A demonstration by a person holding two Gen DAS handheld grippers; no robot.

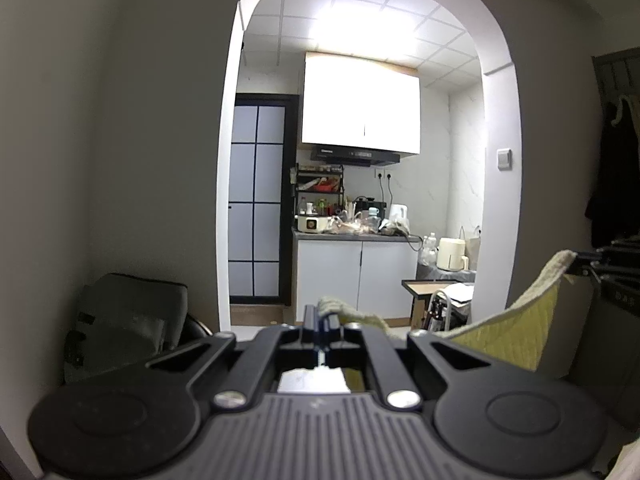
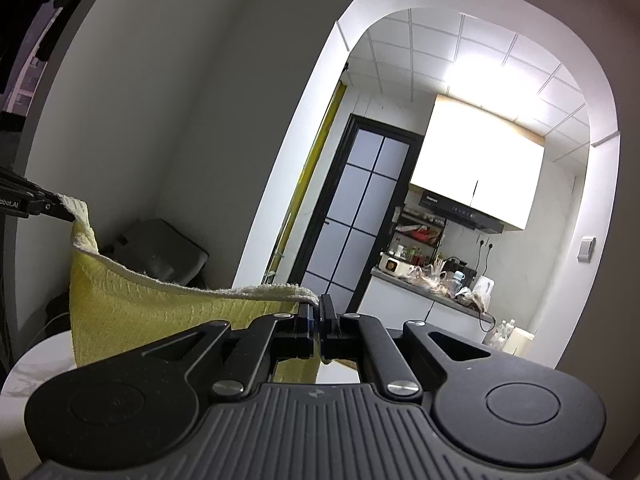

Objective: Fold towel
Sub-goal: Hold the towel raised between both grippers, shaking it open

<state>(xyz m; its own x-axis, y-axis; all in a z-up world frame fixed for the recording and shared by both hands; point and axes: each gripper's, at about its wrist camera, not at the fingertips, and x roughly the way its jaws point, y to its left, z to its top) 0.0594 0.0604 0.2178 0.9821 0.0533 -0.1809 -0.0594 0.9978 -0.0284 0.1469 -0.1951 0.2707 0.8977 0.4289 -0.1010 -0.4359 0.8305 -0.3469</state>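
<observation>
A yellow towel [image 2: 132,312] with a pale trimmed edge hangs in the air, stretched between both grippers. My right gripper [image 2: 318,306] is shut on one top corner, and the cloth sags away to the left. My left gripper [image 1: 324,314] is shut on the other top corner, a pale tuft poking out past its fingers. In the left wrist view the towel [image 1: 520,328] sags toward the right gripper [image 1: 580,266] at the right edge. In the right wrist view the left gripper [image 2: 60,210] pinches the far corner at the left edge.
An arched doorway [image 1: 232,160] opens on a kitchen with a cluttered counter [image 1: 352,234] and white cabinets. A dark chair [image 1: 128,320] stands at the left wall. A white round tabletop [image 2: 36,364] lies below the towel. Dark clothes [image 1: 612,184] hang at the right.
</observation>
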